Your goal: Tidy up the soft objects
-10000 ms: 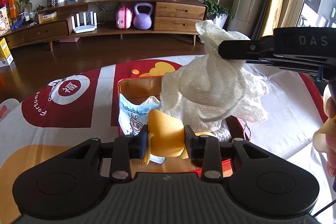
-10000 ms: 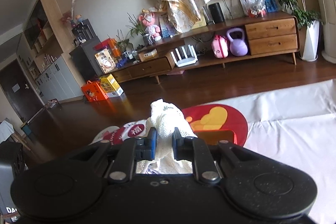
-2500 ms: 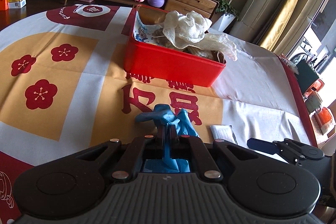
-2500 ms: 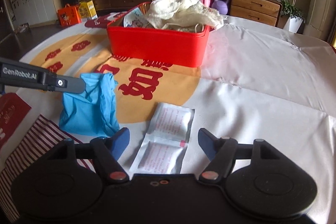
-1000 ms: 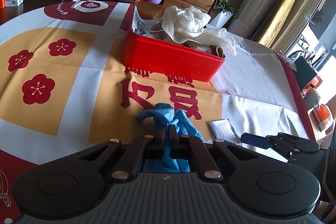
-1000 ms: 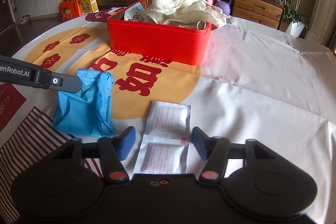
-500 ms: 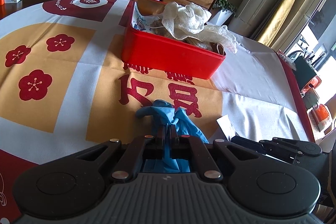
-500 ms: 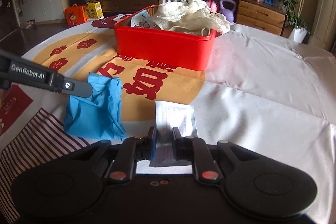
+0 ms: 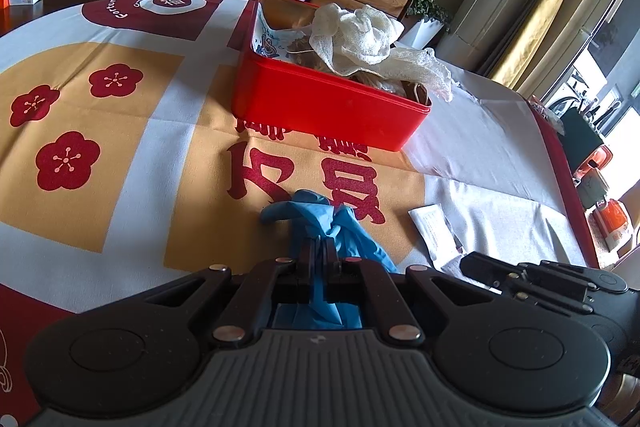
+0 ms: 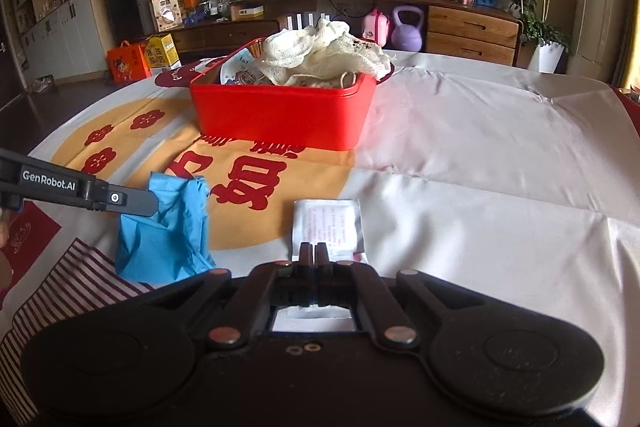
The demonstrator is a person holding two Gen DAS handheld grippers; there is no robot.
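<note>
Both tools are pinching tight for lifting toward the red rectangular plastic bin (image 10: pixel 280 115): the left gripper (image 9: pixel 319 251) is holding the crumpled blue rubber glove (image 9: pixel 316 223), the right gripper (image 10: pixel 314 253) the flat white paper sachet (image 10: pixel 326 223), both on the printed tablecloth (image 9: pixel 120 131).

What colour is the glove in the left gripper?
Blue glove; clearest in the right wrist view.

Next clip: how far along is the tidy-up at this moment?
Done: white mesh cloth and other soft things lie in the red box. In hand: the left tool is shut on the blue glove; the right tool, jaws just closed, pinches the white packet. Left: carrying both to the box.
</note>
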